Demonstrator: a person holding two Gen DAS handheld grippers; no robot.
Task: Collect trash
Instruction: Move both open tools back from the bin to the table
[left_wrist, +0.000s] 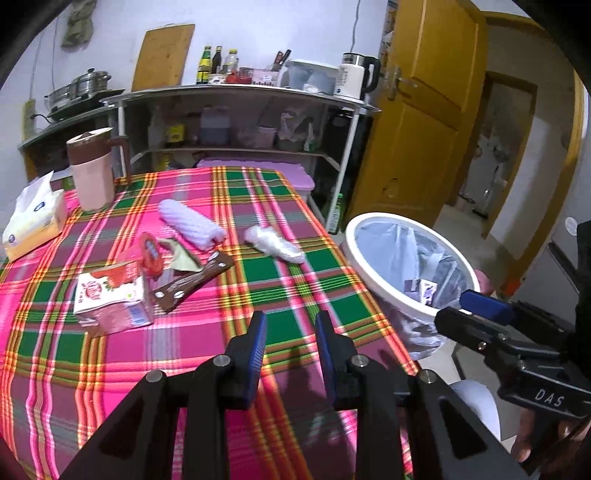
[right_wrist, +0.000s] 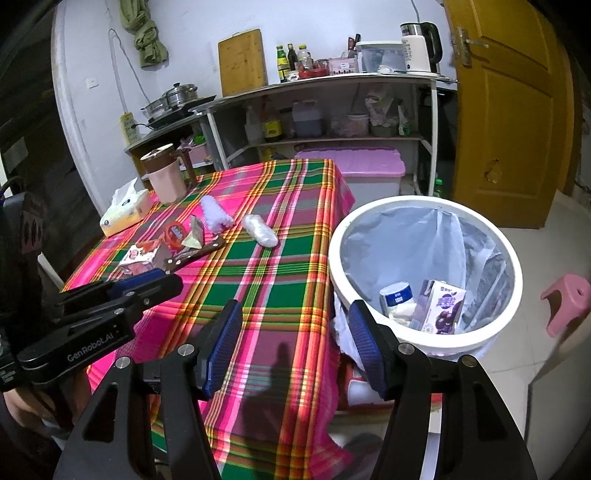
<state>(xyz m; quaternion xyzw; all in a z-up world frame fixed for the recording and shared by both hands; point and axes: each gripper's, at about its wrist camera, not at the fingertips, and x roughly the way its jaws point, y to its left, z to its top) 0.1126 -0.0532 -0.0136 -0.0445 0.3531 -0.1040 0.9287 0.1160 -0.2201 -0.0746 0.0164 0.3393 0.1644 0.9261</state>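
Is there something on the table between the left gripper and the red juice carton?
Nothing visible blocks it. Between the left gripper and the red juice carton lies only bare tablecloth. The brown wrapper lies beside the carton, on its right, off that path. The jaws hold nothing.

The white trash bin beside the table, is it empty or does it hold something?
Not empty: the white trash bin holds a purple carton and a white bottle.
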